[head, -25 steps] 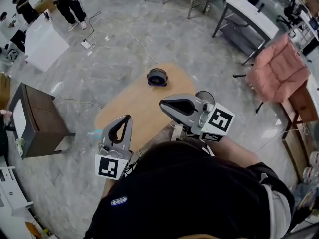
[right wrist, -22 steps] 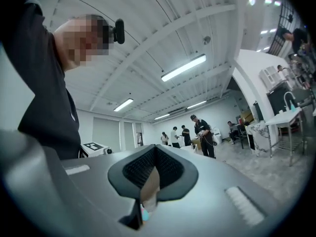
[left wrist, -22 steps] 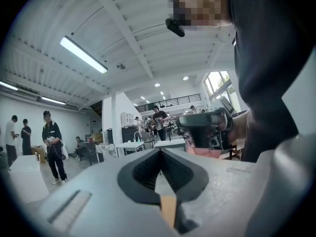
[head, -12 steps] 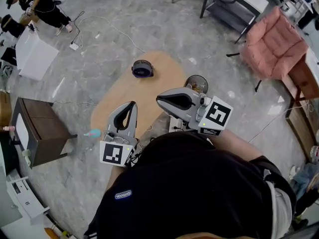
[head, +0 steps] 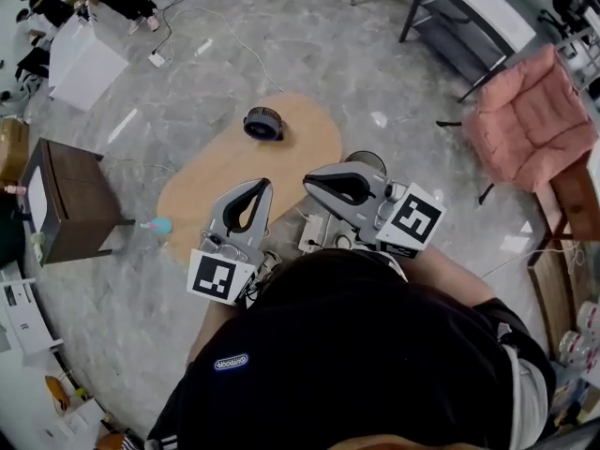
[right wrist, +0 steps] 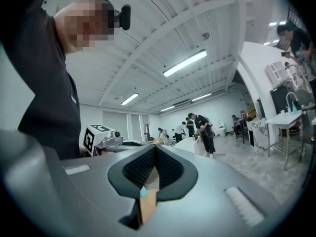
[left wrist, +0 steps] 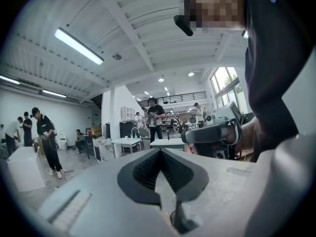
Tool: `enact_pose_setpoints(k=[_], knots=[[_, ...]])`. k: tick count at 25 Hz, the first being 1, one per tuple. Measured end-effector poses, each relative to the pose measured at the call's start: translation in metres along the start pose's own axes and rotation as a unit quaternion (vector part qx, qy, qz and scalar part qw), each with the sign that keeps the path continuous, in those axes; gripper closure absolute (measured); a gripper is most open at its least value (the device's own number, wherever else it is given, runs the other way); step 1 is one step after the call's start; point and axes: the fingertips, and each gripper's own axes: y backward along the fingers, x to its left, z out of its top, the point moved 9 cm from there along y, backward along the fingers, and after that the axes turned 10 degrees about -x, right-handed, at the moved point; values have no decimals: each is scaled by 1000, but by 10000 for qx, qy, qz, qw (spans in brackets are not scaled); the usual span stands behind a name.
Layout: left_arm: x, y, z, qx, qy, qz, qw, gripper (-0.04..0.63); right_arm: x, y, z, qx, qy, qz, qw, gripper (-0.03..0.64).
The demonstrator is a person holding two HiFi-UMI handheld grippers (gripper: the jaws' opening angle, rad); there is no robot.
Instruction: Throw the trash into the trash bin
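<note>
In the head view a person holds both grippers level over the near end of an oval wooden table (head: 216, 172). The left gripper (head: 262, 185) has its jaws together, with nothing between them; the left gripper view shows the left gripper (left wrist: 159, 151) shut the same way. The right gripper (head: 309, 181) is shut and empty too, as the right gripper (right wrist: 154, 147) shows in its own view. A small black round container (head: 263, 123) stands on the table's far end. A round dark mesh bin (head: 364, 164) sits just past the right gripper. I see no trash in either gripper.
A brown cabinet (head: 66, 209) stands at the left, with a turquoise object (head: 157, 224) on the floor near it. A pink chair (head: 525, 120) is at the right and a grey metal table (head: 469, 12) behind. A power strip and cables (head: 314, 232) lie under the grippers. People stand at the far left.
The table, black container and mesh bin have slid across the view as the person moved over the floor. Both grippers travelled along level and stayed shut.
</note>
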Motion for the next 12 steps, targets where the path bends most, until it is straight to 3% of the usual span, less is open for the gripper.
enact_pose_setpoints(k=[5, 12], knots=[[3, 32, 6, 116, -394, 451, 9981, 589, 4, -31, 0, -58, -141, 617, 9980, 589], [33, 100, 14, 106, -336, 1017, 9942, 589, 33, -95, -15, 183, -2, 1036, 9945, 589]])
